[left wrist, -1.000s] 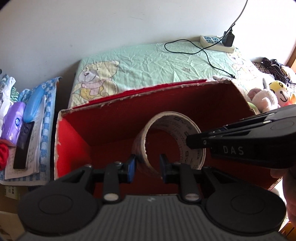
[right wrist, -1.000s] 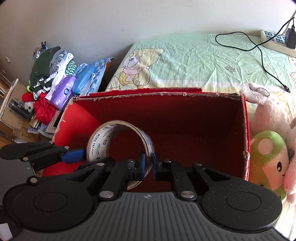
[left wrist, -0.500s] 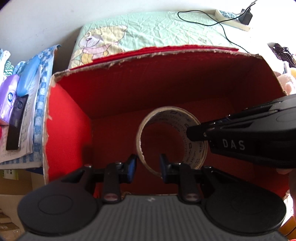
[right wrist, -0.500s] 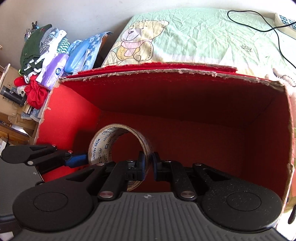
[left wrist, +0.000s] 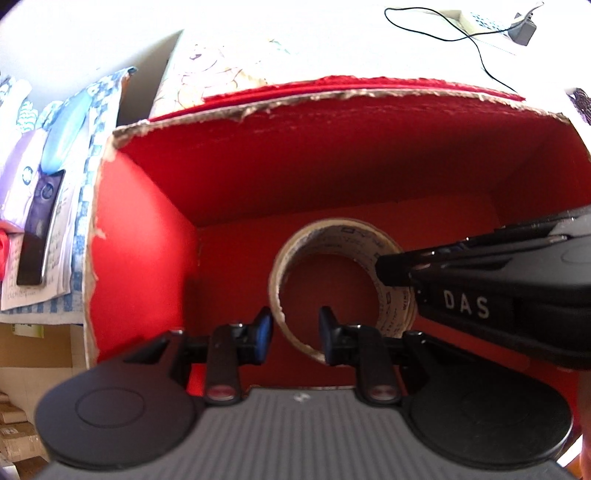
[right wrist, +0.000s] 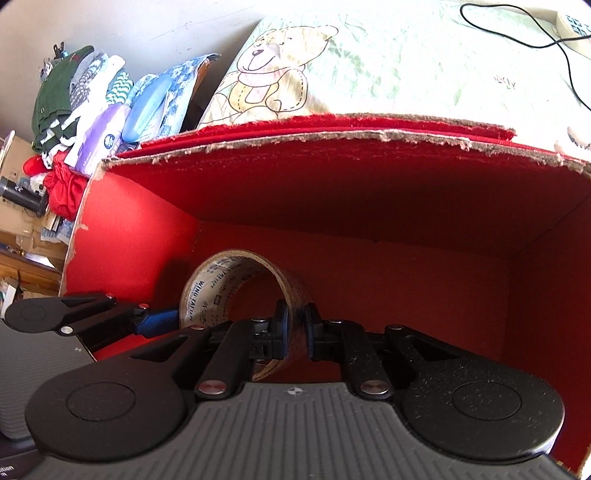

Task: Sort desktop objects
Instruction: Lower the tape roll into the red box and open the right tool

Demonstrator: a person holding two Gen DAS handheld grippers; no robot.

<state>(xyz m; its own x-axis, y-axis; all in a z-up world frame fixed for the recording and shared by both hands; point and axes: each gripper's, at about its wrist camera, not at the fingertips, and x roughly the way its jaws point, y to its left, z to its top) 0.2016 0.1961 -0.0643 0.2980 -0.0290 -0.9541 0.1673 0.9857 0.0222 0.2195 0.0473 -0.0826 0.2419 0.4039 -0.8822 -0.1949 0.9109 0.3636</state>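
Leftmost, in the right wrist view, lay a heap of clothes (right wrist: 70, 92) with a purple packet (right wrist: 99, 142) and a blue case (right wrist: 147, 107) leaning beside it; the left wrist view showed that side washed out by glare, so only the dark phone-like slab (left wrist: 37, 236) read clearly there, and what it was I could not say for certain. Next came the red box (right wrist: 125, 236), its torn cardboard rim pale against the felt lining. Inside it, toward the left wall, the tape roll (right wrist: 218, 288) stood on edge over the box floor.

The left hand-held gripper (left wrist: 295, 332) had its blue-padded fingers spread, one either side of the roll's near rim, neither visibly touching it. From the right wrist view only one blue fingertip of it showed, just beside the roll's outer face.

The right hand-held gripper (right wrist: 295, 328) was pinching the tape roll's wall, one finger inside the ring and one outside. The left wrist view showed it from the side, its black body marked DAS reaching in from the right.

Behind the box lay a bed sheet (right wrist: 406, 66) with a bear print, and at far right a black cable (right wrist: 569, 70) ran to a power strip (right wrist: 576, 26).
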